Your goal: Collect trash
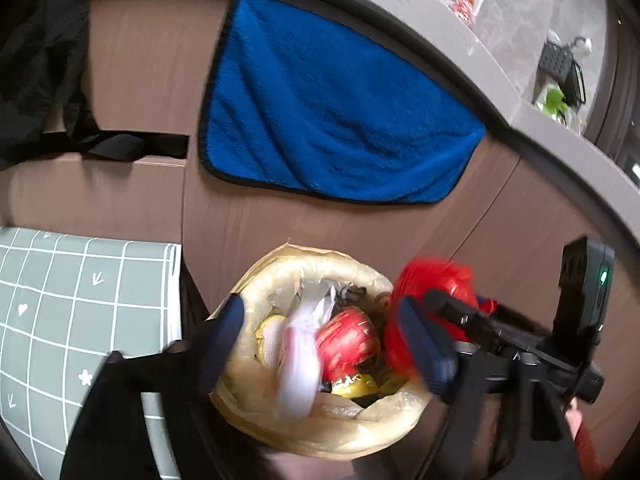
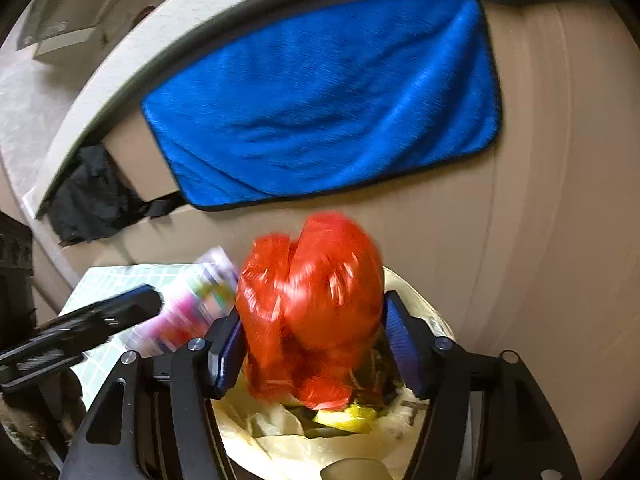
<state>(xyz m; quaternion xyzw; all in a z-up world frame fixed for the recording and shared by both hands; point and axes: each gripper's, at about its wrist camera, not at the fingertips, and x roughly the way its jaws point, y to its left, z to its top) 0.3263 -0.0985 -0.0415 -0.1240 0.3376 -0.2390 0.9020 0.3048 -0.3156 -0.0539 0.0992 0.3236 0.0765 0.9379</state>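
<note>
A round trash bin lined with a pale yellowish bag stands on the floor by a brown cabinet, holding red, white and yellow trash. My left gripper is open right above the bin; a blurred white-pink wrapper is below and between its fingers, apparently loose. My right gripper hovers over the bin rim with a crumpled red plastic bag between its blue pads; the jaws stand wide and the bag is blurred. The red bag also shows in the left wrist view, by the right gripper's body.
A blue towel hangs on the cabinet front under a grey countertop. A grey grid-patterned box stands left of the bin. Black cloth hangs at the upper left. The other gripper's black finger enters the right wrist view.
</note>
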